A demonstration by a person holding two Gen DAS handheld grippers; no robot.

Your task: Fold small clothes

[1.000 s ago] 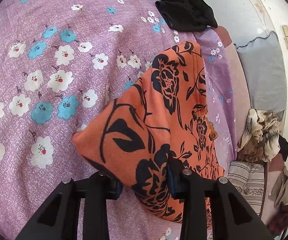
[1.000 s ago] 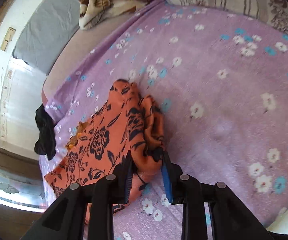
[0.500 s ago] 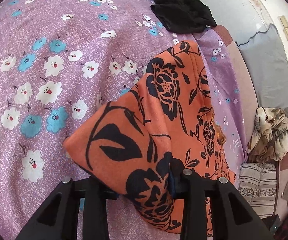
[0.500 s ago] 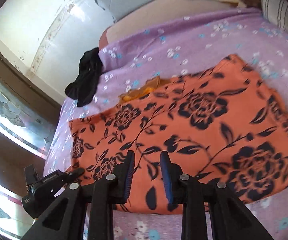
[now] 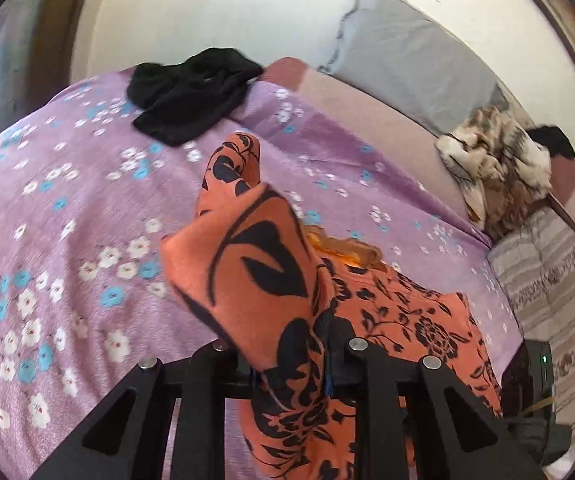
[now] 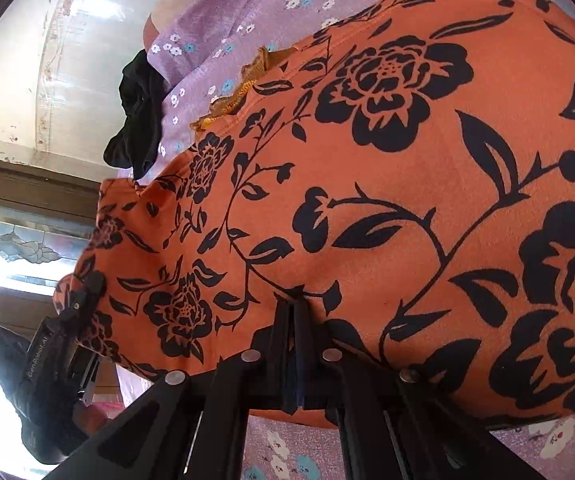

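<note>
From the left wrist view, the left tool (image 5: 287, 364) is clamped on a bunched corner of the orange garment with black rose print (image 5: 247, 280), lifting it above the bed covered by a purple sheet with white and blue flowers (image 5: 67, 208). The rest of the garment trails down to the right. A crumpled black cloth (image 5: 191, 92) lies at the far edge of the sheet, and a brown and cream patterned bundle (image 5: 495, 168) sits near a striped cushion (image 5: 555, 280).

From the right wrist view, the right tool (image 6: 293, 320) is closed on the garment's near edge, the fabric spread wide. The left tool (image 6: 83, 296) grips its far corner.
</note>
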